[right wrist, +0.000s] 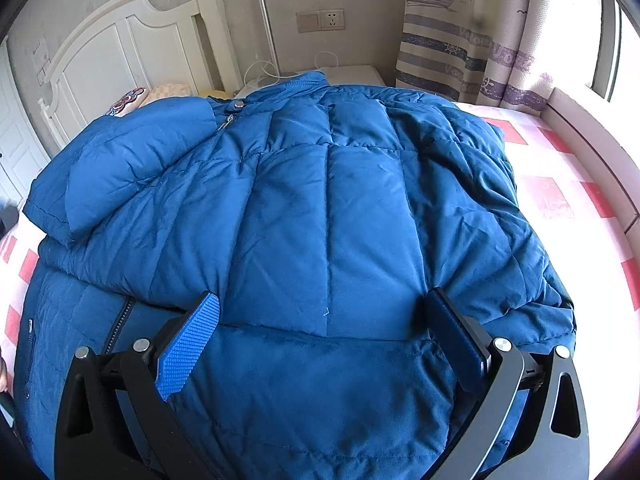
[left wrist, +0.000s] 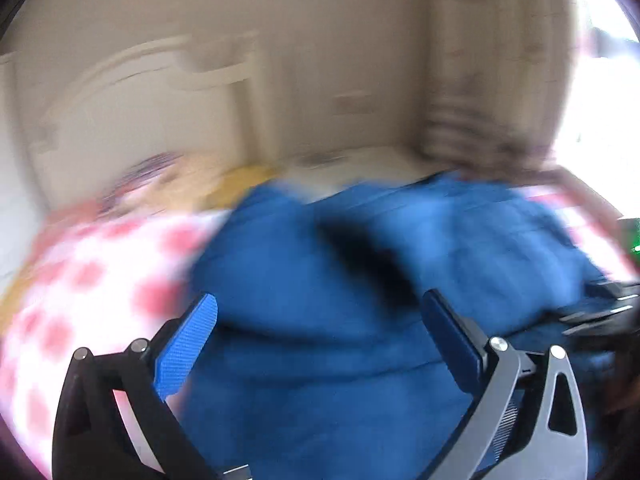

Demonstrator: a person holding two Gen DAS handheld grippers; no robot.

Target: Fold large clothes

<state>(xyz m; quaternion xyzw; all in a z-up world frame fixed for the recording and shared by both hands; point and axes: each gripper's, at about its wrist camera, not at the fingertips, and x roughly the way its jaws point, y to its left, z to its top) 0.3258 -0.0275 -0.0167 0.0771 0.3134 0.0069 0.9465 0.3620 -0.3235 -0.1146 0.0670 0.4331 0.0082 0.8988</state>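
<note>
A big blue quilted jacket (right wrist: 328, 200) lies spread on the bed, collar (right wrist: 308, 80) at the far end. One sleeve (right wrist: 140, 160) is folded across its chest from the left. My right gripper (right wrist: 322, 296) hovers over the jacket's near hem, open wide, with only the flat cloth below its blue pads (right wrist: 188, 348). The left wrist view is badly blurred. In it my left gripper (left wrist: 320, 300) also stands open wide above the blue jacket (left wrist: 360, 240), with nothing pinched between its fingers. A dark blurred shape (left wrist: 600, 312) sits at that view's right edge.
The bed has a pink-and-white checked sheet (right wrist: 560, 200), showing to the right and left of the jacket. A white headboard (right wrist: 120, 40) and pillows (right wrist: 132, 98) lie at the far left, a white nightstand (right wrist: 352, 74) behind the collar, and curtains (right wrist: 460, 40) and a window ledge (right wrist: 592, 140) at the right.
</note>
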